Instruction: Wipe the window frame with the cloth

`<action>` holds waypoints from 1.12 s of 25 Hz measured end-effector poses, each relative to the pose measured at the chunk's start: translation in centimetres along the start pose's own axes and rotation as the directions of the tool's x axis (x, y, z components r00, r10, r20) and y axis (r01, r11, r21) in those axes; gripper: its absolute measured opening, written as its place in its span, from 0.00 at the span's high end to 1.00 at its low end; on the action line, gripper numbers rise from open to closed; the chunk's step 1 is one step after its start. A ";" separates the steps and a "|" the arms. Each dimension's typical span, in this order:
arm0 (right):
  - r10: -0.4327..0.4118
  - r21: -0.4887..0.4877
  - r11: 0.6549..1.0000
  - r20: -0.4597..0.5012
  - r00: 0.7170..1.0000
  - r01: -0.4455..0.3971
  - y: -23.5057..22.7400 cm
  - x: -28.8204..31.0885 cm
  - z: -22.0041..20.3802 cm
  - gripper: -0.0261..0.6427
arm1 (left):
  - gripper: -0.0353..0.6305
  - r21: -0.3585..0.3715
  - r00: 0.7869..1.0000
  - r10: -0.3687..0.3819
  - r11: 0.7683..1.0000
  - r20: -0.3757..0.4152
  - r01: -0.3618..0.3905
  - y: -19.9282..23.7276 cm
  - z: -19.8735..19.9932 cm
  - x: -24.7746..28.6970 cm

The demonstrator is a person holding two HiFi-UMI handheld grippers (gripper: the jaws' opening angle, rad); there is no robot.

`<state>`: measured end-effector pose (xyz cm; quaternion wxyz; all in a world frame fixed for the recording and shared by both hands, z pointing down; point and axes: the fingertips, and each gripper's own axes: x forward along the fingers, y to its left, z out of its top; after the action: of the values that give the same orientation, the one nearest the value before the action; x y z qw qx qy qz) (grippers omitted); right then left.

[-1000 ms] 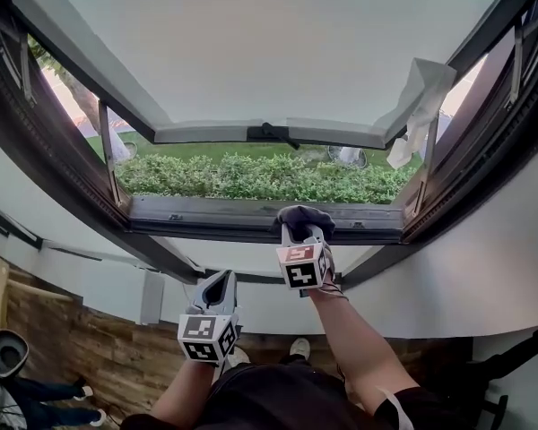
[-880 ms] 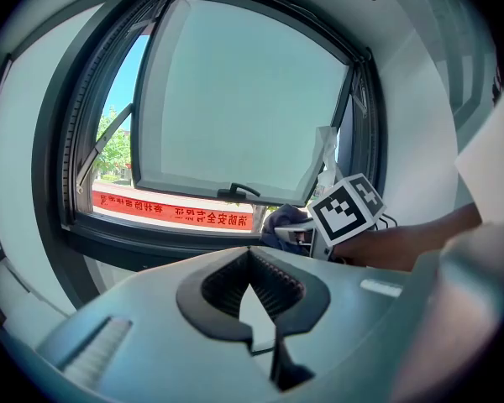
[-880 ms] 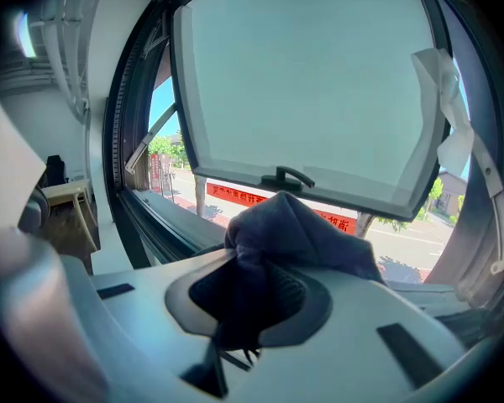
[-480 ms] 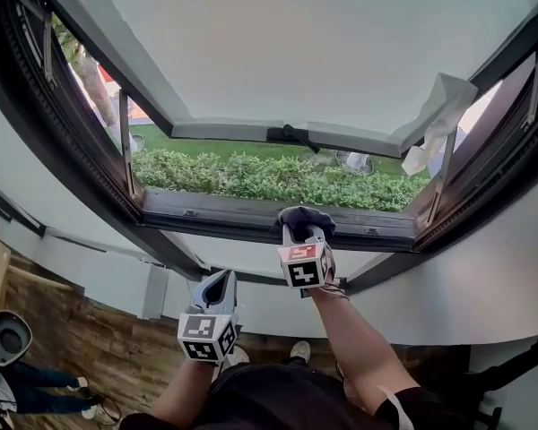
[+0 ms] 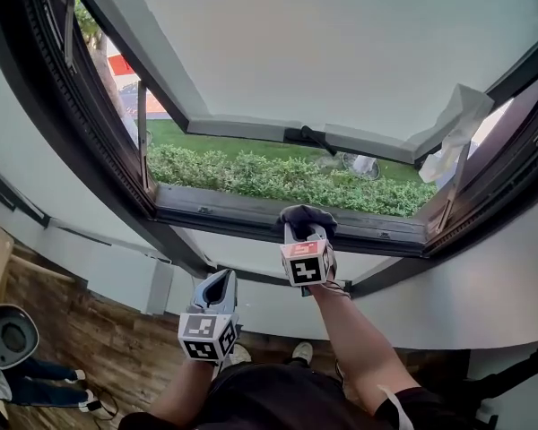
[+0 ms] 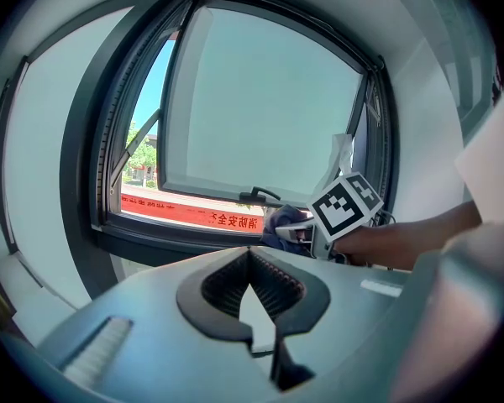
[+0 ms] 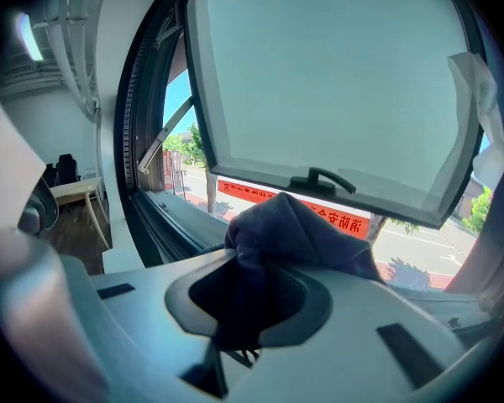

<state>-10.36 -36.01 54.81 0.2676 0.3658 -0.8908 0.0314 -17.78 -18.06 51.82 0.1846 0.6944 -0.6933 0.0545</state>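
Note:
The dark window frame [image 5: 238,214] runs across the head view, its sash [image 5: 323,52] swung open outward. A dark blue cloth [image 5: 307,217] rests against the frame's bottom rail, with my right gripper [image 5: 306,233] shut on it. In the right gripper view the cloth [image 7: 301,232] bunches out of that gripper [image 7: 254,299] and hides its tips. My left gripper [image 5: 217,282] hangs lower and to the left, below the sill, touching nothing. Its jaws are shut and hold nothing in the left gripper view [image 6: 250,299], which also shows the cloth [image 6: 279,222] at the rail.
A white sill [image 5: 242,256] lies under the frame. The sash handle [image 5: 307,137] sticks up above the cloth. White film [image 5: 455,125] hangs at the sash's right corner. A hedge [image 5: 278,176] grows outside. A person [image 5: 22,374] stands on the wooden floor at lower left.
The head view has swung, so the window frame sits lower and farther right in the picture. Both grippers hold nearly the same places, and the cloth stays on the bottom rail.

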 end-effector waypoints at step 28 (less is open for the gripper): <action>0.021 -0.028 0.999 -0.028 0.999 -0.022 6.6 4.0 3.1 0.87 | 0.93 -0.009 0.999 0.033 0.999 0.028 -0.032 7.1 0.1 -2.6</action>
<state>-18.54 -34.56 55.11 0.2846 0.3518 -0.8914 0.0267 -24.88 -15.45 52.12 0.1766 0.6830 -0.7073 0.0446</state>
